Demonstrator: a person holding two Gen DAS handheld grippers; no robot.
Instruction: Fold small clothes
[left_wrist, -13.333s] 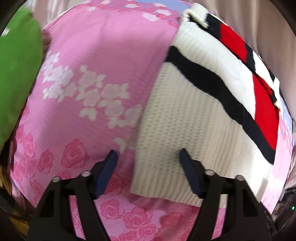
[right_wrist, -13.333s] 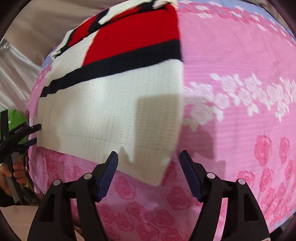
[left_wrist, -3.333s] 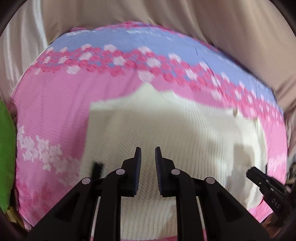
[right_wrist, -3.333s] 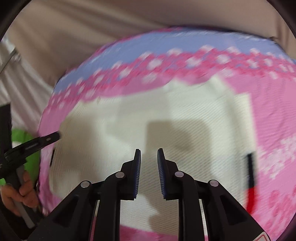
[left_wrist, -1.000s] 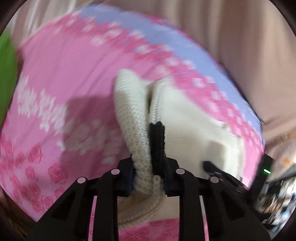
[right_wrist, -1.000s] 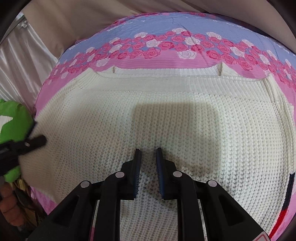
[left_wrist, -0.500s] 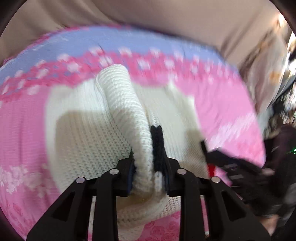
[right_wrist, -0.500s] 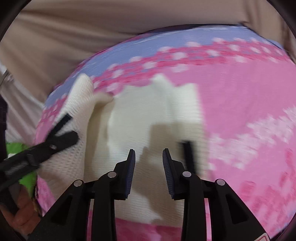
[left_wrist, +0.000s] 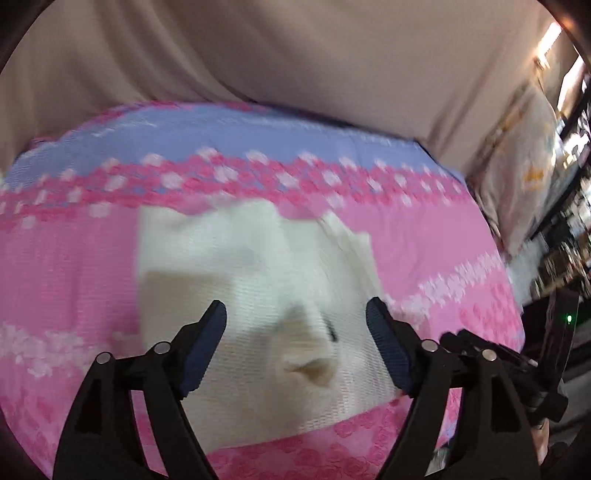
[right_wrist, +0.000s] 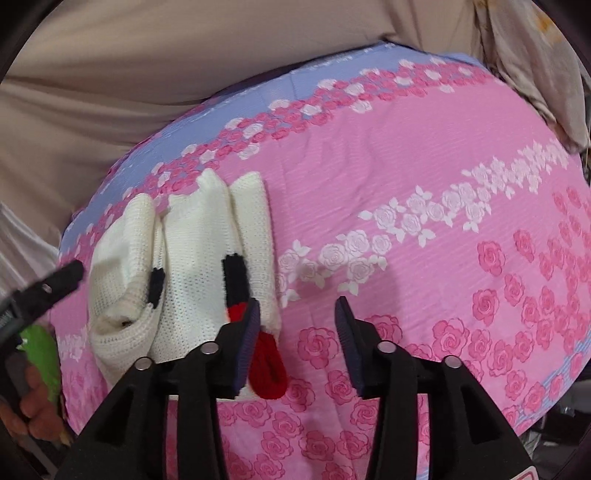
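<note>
A cream knit sweater (left_wrist: 258, 280) with black and red stripes lies folded into a narrow bundle on the pink rose-print bedspread (left_wrist: 436, 251). In the right wrist view the sweater (right_wrist: 192, 266) shows folds, black bands and a red edge. My left gripper (left_wrist: 295, 332) is open and empty just above the bundle. My right gripper (right_wrist: 297, 332) is open and empty, its left finger beside the bundle's red edge. The left gripper's tip (right_wrist: 55, 284) shows at the left of the right wrist view.
The bedspread (right_wrist: 424, 221) has a blue band at the far side. A beige curtain (left_wrist: 295, 55) hangs behind the bed. A green object (right_wrist: 40, 354) sits at the left edge. A pale pillow (left_wrist: 524, 155) and cluttered shelves are at the right.
My left gripper has let go of the sweater fold and opened wide. The fold now lies on the bundle. My right gripper has opened further and shifted right of the sweater.
</note>
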